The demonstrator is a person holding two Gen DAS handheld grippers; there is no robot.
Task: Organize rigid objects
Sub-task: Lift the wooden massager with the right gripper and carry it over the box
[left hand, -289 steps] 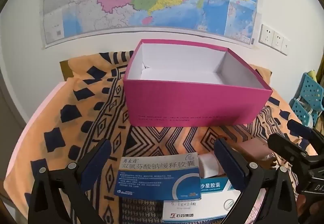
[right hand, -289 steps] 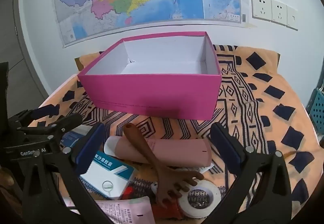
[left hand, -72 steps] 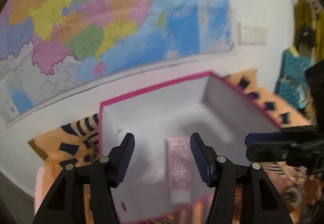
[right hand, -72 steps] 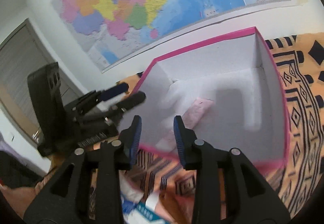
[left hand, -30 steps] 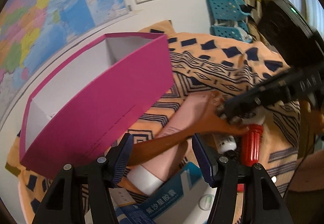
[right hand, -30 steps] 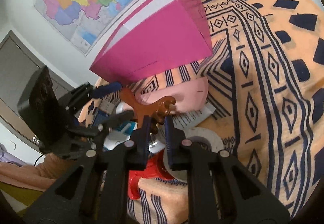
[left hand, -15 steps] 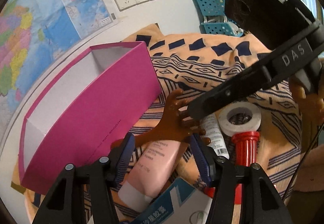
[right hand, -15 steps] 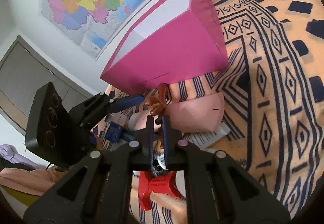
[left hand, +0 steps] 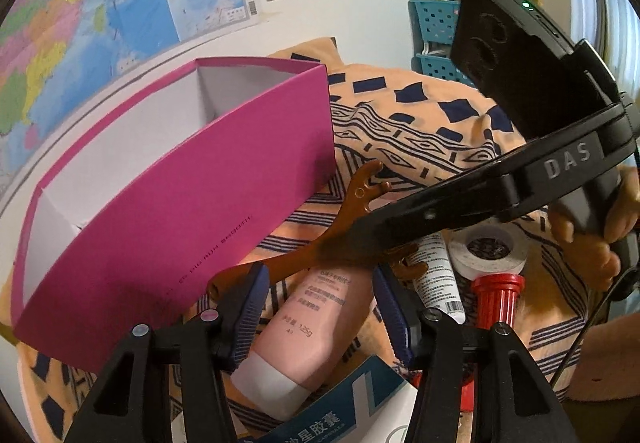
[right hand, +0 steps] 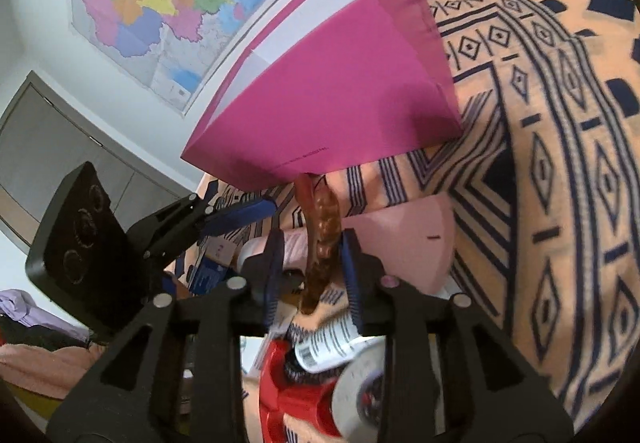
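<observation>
Magenta cardboard box (left hand: 168,211), white inside, contents hidden. Right gripper (right hand: 312,267) has just been opening, brown hand-shaped scratcher (right hand: 320,235) between the pads, untouched. Left gripper (left hand: 320,307) spread over smooth pink tube (left hand: 308,327).

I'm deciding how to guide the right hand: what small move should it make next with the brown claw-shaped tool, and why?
Probably close the right gripper back onto the brown tool. Its jaws have just been opening, and the tool sits between the pads with gaps on both sides, so it looks unheld. It is propped over the pink tube, and the pink box is right beside it.
</observation>
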